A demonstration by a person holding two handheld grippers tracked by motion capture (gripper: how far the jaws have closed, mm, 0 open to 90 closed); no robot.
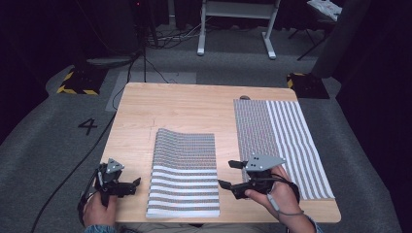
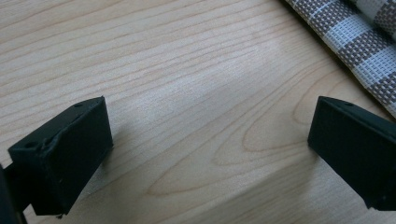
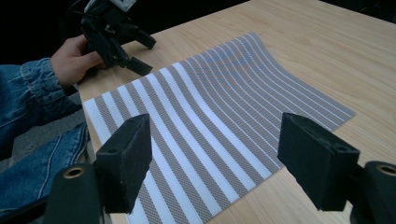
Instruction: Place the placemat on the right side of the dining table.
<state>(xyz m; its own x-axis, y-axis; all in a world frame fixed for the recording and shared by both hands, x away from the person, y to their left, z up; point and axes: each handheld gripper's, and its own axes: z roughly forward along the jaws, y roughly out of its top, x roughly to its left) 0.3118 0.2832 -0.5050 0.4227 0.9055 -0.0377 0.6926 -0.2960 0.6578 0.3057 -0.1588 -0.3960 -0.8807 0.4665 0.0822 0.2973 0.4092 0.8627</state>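
A folded striped placemat lies near the front edge of the bench, between the two grippers, its long sides running from front to back. Its far end lifts in a low hump off the wood, probably because the stiff woven fold resists lying flat. A second placemat lies opened out along the right edge of the bench, flat and squared to that edge, as a thing set aside or waiting its turn.

The left gripper rests low at the front left corner, just beside the folded mat's left edge; its jaws stand apart with only bare wood between them, and a strip of the weave shows at the corner of its own view. It seems parked there, ready to pin or catch that edge.

The right gripper hangs above the bench just right of the folded mat, jaws wide and empty, pointing across the stripes toward the left hand. Held clear like this, it touches nothing, so the mat lies free.
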